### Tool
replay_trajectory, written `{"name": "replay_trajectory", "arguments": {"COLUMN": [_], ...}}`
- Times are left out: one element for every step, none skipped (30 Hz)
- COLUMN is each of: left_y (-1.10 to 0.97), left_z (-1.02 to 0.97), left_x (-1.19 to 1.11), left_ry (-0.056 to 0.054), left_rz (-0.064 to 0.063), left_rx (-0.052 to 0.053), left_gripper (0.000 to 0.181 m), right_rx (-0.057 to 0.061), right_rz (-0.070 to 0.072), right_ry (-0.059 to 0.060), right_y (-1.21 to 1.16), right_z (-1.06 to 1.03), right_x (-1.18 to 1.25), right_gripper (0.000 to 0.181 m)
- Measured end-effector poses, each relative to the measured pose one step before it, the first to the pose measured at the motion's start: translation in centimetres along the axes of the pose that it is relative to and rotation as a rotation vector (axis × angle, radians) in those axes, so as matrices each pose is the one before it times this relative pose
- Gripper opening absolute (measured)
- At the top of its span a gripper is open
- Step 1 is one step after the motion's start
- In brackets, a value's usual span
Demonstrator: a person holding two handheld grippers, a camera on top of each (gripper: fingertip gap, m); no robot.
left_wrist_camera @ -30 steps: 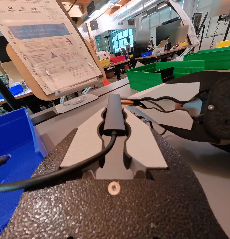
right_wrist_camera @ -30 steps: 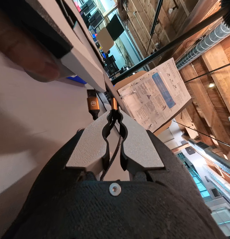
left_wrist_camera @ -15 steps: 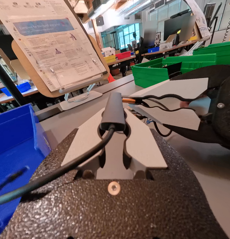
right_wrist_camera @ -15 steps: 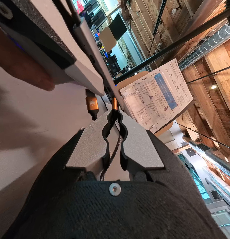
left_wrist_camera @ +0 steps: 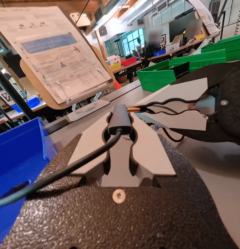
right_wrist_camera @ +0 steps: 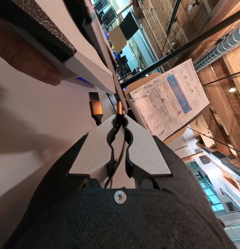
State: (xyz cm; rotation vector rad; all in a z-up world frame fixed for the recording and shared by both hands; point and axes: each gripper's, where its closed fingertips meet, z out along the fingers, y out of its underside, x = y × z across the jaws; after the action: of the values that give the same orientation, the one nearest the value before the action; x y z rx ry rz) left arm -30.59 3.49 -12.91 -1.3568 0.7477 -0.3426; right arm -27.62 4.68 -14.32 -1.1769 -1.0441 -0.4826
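My left gripper [left_wrist_camera: 120,114] is shut on a slim dark grey hub [left_wrist_camera: 120,119] whose black cable [left_wrist_camera: 76,163] trails back to the left. My right gripper [left_wrist_camera: 136,109] comes in from the right, shut on the small orange-collared plug [left_wrist_camera: 132,109] of a braided cable. The plug's tip meets the hub's right side near its far end. In the right wrist view, my right gripper [right_wrist_camera: 120,115] pinches that plug [right_wrist_camera: 119,107], with the left gripper's fingers [right_wrist_camera: 89,64] just above it. The cable's other orange USB plug [right_wrist_camera: 95,106] hangs loose beside them.
A blue bin [left_wrist_camera: 15,155] stands close on the left and green bins [left_wrist_camera: 157,79] at the back right of the grey table [left_wrist_camera: 217,175]. A document stand with a printed sheet [left_wrist_camera: 56,58] is straight ahead, and a black pole [left_wrist_camera: 11,91] rises on the left. My right fingertips sit around 4 cm from my left ones.
Both grippers stay shut and close together, drifting slightly. The hub's black cable has swung behind the left gripper. The orange plug remains at the hub's right side.
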Motion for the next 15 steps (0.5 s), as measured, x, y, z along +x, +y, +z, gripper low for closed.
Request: {"name": "replay_trajectory", "arguments": {"left_y": [0.197, 0.017, -0.067, -0.09, -0.215, -0.365, -0.397, -0.2, -0.105, -0.124, -0.132, -0.116, -0.121, -0.053, -0.044], "left_z": [0.061, -0.013, -0.078, -0.099, -0.118, -0.161, -0.167, -0.099, -0.072, -0.058, -0.041, -0.047, -0.049, -0.039, -0.036], "left_x": [-0.034, -0.045, -0.085, -0.181, -0.242, -0.234, -0.155, -0.148, -0.143, -0.092, -0.014, -0.045, -0.108, -0.075, -0.08], "left_ry": [0.0049, 0.0046, -0.0005, -0.009, -0.0131, -0.0122, -0.0064, -0.0076, -0.0091, -0.0061, -0.0026, -0.0049, -0.0088, -0.0049, -0.0037], "left_rz": [-0.0202, -0.0212, -0.0162, -0.008, 0.0043, 0.0051, -0.0003, -0.0003, 0.0049, 0.0047, 0.0062, 0.0089, 0.0073, 0.0009, -0.0048], "left_rx": [-0.0117, 0.0029, 0.0116, 0.0115, 0.0157, 0.0227, 0.0228, 0.0127, 0.0103, 0.0114, 0.01, 0.0084, 0.0076, 0.0037, 0.0042], "left_gripper": [0.022, 0.022, 0.022, 0.022, 0.021, 0.021, 0.022, 0.022, 0.022, 0.021, 0.021, 0.021, 0.021, 0.021, 0.021], "right_rx": [-0.0036, -0.0014, 0.0085, 0.0177, 0.0214, 0.0281, 0.0335, 0.0341, 0.0286, 0.0155, 0.0095, 0.0081, 0.0106, 0.0169, 0.0138], "right_rz": [0.0063, 0.0084, 0.0172, 0.0318, 0.0501, 0.0701, 0.0808, 0.0811, 0.0774, 0.0704, 0.0646, 0.063, 0.0609, 0.0578, 0.061], "right_ry": [-0.0046, -0.0006, 0.0006, -0.0034, -0.0119, -0.0085, -0.01, -0.0196, -0.0297, -0.0336, -0.0317, -0.0282, -0.02, -0.0108, -0.0164], "right_y": [0.108, 0.079, -0.061, -0.153, -0.205, -0.275, -0.377, -0.397, -0.307, -0.078, 0.006, -0.01, -0.195, -0.319, -0.289], "right_z": [0.027, 0.017, -0.007, -0.024, -0.042, -0.086, -0.142, -0.134, -0.055, -0.004, 0.042, 0.017, -0.048, -0.118, -0.127], "right_x": [-0.052, 0.004, -0.015, 0.002, -0.031, 0.123, 0.198, 0.071, -0.148, -0.251, -0.213, -0.155, 0.006, 0.098, -0.015], "right_gripper": [0.005, 0.005, 0.006, 0.006, 0.007, 0.01, 0.009, 0.009, 0.008, 0.008, 0.008, 0.007, 0.007, 0.007, 0.007]}}
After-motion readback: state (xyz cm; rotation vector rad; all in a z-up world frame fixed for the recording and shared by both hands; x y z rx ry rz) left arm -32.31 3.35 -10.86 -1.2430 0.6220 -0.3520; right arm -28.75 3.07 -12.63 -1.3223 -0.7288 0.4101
